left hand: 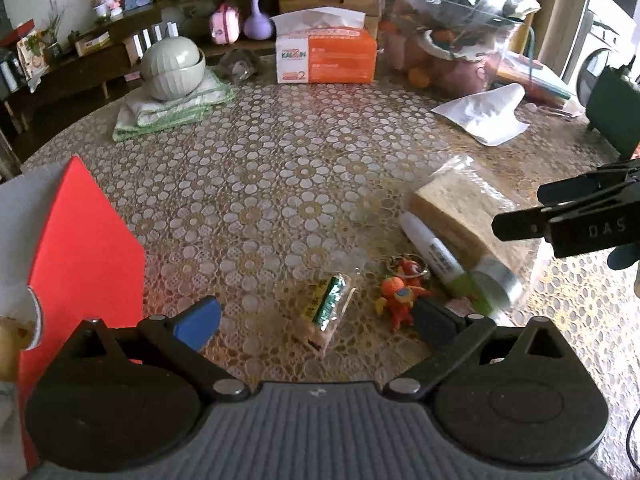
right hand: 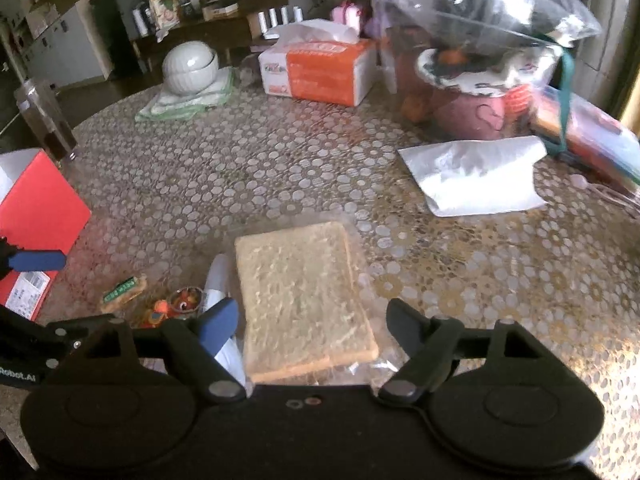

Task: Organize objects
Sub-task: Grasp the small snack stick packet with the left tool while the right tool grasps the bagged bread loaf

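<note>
Hiding part of the marker [right hand: 218,280], bagged bread [right hand: 300,300]

Red box [left hand: 80,248], orange-white tissue pack [left hand: 326,58], gold-and-white floral tablecloth [left hand: 280,168], pale bread [right hand: 300,296].

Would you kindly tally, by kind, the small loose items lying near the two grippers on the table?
Bagged bread slices: 1
White marker: 1
Orange keychain figure: 1
Green-labelled snack packet: 1
Total: 4
</note>
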Demonstrator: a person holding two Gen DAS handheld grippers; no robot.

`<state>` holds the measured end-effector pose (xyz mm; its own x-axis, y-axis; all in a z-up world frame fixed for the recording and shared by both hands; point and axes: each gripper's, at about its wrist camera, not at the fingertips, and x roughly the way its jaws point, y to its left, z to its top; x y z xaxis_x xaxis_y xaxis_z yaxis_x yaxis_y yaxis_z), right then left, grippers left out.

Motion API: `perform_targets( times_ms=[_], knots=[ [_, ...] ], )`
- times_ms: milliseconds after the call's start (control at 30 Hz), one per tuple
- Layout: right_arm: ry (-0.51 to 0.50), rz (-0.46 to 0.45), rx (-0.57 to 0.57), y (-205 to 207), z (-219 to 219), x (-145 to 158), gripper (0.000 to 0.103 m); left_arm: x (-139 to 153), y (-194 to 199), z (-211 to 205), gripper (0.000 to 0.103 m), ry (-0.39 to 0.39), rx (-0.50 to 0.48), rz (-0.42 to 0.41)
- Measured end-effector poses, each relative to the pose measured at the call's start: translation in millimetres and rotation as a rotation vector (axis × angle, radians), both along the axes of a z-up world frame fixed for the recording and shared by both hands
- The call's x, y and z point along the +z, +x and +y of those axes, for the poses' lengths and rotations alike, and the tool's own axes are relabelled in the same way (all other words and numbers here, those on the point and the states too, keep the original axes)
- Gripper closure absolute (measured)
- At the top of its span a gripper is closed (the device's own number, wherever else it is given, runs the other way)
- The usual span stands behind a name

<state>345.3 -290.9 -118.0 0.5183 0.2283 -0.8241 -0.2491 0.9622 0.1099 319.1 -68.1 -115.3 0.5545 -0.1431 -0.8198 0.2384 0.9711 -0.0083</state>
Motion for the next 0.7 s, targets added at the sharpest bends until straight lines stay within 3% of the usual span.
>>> perform_targets(
  times_ms=[467,600,700],
  knots=[
    [-0.009,0.017,0.018,16,6,-23,0.014,-27,15,5,0.002,-0.009,0.029,0.028],
    [-0.044,-0.004,0.026,14,14,-26,0.013,-29,15,6,0.008,-0.024,0.031,0.022],
    [-0.047,-0.007,0.022,15,14,-29,0.012,-28,12,5,0.019,-0.032,0.017,0.003]
  ],
)
